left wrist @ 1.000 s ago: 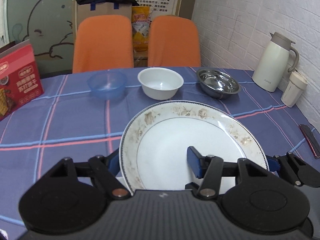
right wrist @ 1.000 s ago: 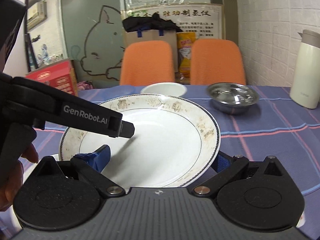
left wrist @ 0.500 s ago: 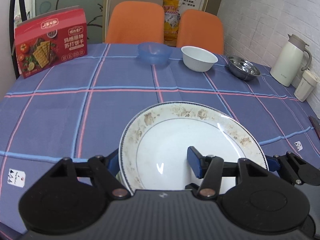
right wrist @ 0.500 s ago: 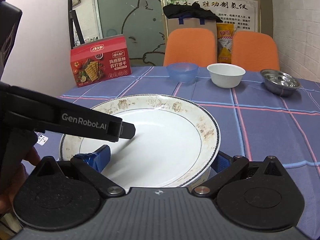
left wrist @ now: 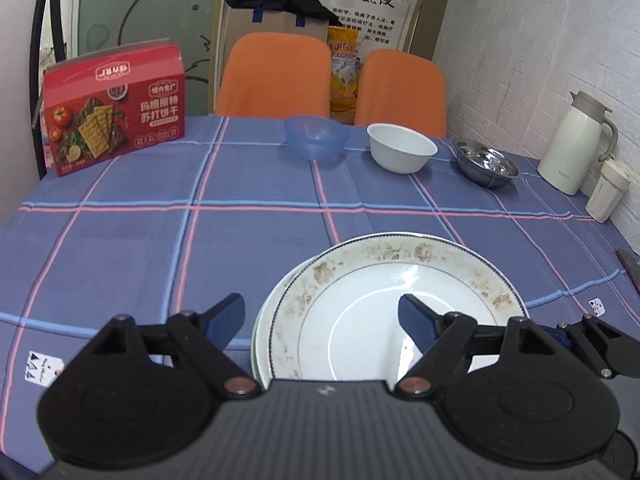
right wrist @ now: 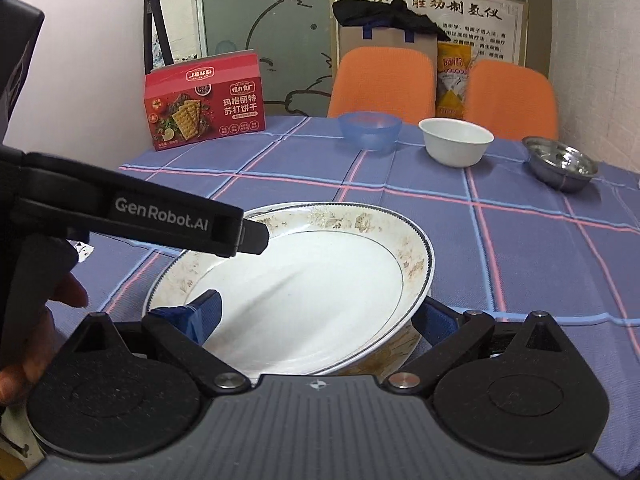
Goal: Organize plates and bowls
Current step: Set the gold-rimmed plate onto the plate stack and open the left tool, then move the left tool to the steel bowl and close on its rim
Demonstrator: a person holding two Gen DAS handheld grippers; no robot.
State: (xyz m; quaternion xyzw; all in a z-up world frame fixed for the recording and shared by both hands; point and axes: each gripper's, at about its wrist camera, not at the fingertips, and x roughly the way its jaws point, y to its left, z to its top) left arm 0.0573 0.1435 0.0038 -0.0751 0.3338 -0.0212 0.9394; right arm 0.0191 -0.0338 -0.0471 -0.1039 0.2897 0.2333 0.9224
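A white floral-rimmed plate (left wrist: 400, 280) (right wrist: 320, 280) rests on a second plate (left wrist: 266, 320) near the table's front edge. My left gripper (left wrist: 320, 316) is open; its left finger stands clear of the rim, its right finger is over the plate. My right gripper (right wrist: 320, 312) is shut on the top plate, one finger inside the plate and one outside its rim. A blue bowl (left wrist: 316, 142) (right wrist: 370, 128), a white bowl (left wrist: 402, 152) (right wrist: 458, 140) and a steel bowl (left wrist: 486, 166) (right wrist: 562, 166) stand in a row at the far side.
A red cracker box (left wrist: 114, 106) (right wrist: 204, 98) stands at the far left. A cream thermos jug (left wrist: 576, 142) and a small cup (left wrist: 608, 190) stand at the right by the wall. Two orange chairs (left wrist: 276, 76) are behind the table.
The floral plate has come down onto the second plate. My left gripper has opened and let go of the rim. The right gripper still holds it.
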